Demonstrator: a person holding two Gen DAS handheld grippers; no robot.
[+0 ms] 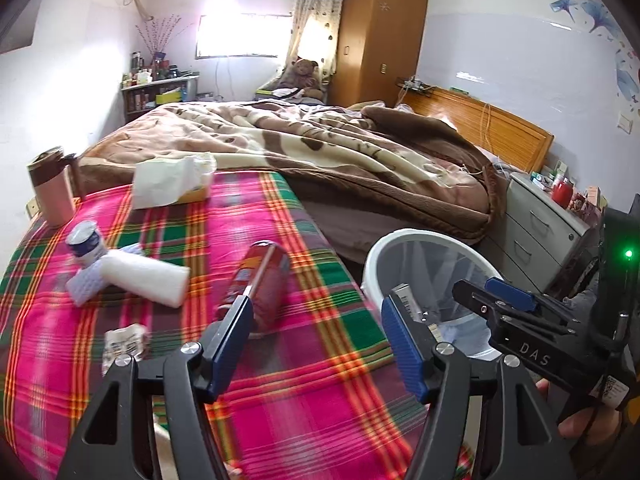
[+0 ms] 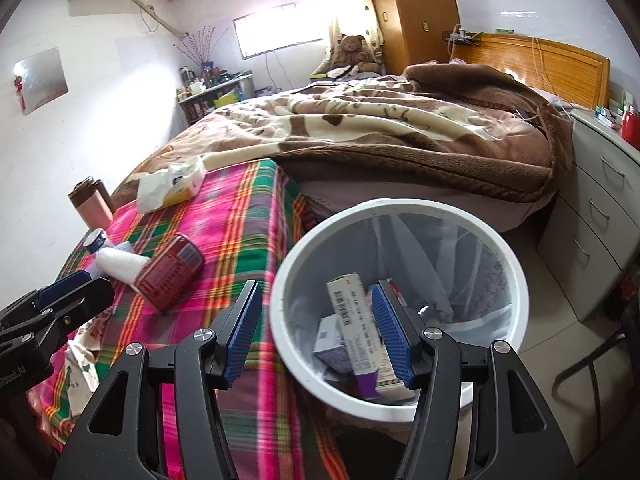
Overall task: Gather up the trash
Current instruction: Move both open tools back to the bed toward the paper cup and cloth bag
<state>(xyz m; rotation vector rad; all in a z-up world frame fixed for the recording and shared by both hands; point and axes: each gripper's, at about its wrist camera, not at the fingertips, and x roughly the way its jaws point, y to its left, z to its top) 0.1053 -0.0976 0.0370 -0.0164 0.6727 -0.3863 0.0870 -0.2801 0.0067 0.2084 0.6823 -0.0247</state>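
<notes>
Beside the bed, on the pink-and-green plaid cloth (image 1: 256, 216), the trash lay scattered: a dark red can (image 1: 262, 284) on its side, a white foam block (image 1: 144, 276) across a pale blue sponge (image 1: 86, 284), a small blue-and-white bottle (image 1: 86, 240) and a crumpled wrapper (image 1: 124, 340). We held our left gripper (image 1: 316, 334) over the cloth's edge with its jaws spread and nothing between them; the can lay just past its left finger. Our right gripper (image 2: 316, 332) hovered at the rim of the white bin (image 2: 516, 280), jaws likewise apart and gripping nothing. Small cartons (image 2: 352, 320) already sat inside the bin. A tissue pack (image 1: 172, 182) and a pink tumbler (image 1: 52, 192) rested at the cloth's far end.
</notes>
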